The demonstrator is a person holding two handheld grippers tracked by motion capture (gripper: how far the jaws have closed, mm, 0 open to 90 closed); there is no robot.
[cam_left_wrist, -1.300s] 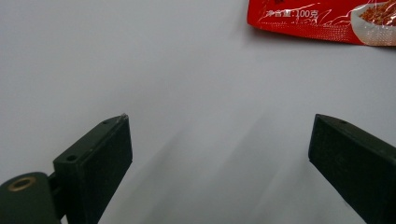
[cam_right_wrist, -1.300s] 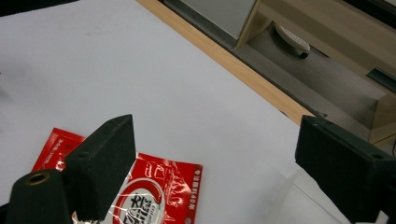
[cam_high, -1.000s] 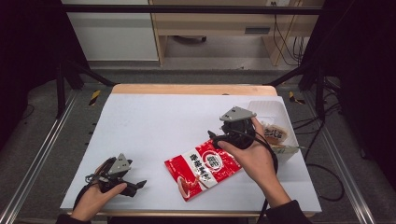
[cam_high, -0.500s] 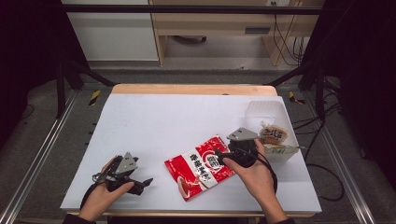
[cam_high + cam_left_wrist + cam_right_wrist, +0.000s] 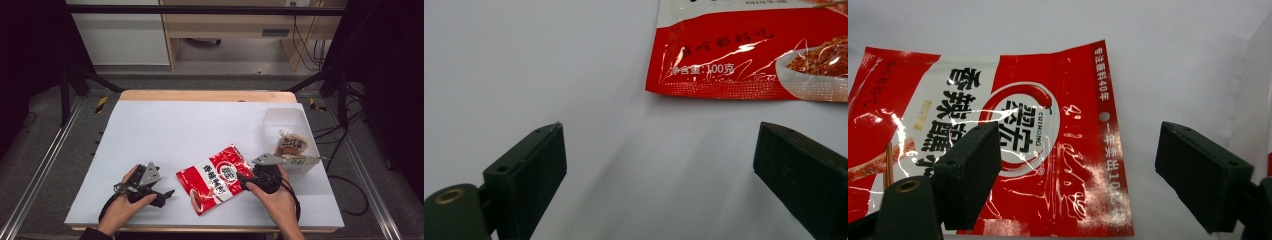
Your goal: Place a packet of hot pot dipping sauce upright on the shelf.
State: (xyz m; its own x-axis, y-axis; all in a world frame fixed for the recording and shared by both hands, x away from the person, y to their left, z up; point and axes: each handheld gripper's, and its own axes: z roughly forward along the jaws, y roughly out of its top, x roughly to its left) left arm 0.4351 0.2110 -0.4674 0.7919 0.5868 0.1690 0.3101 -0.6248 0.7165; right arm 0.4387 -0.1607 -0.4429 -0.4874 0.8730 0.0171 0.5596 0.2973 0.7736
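A white table (image 5: pixel 165 130) with a wooden far edge stands in a dim room, over grey floor, with pale cabinets and a wooden desk behind. On it lie one red snack packet (image 5: pixel 215 177), flat near the front edge, and one clear plastic box (image 5: pixel 285 120) at the right holding one small brown packet (image 5: pixel 291 145). Two grippers rest low: the left gripper (image 5: pixel 167 194) spread wide beside the packet, the right gripper (image 5: pixel 240 179) spread wide at the packet's top edge.
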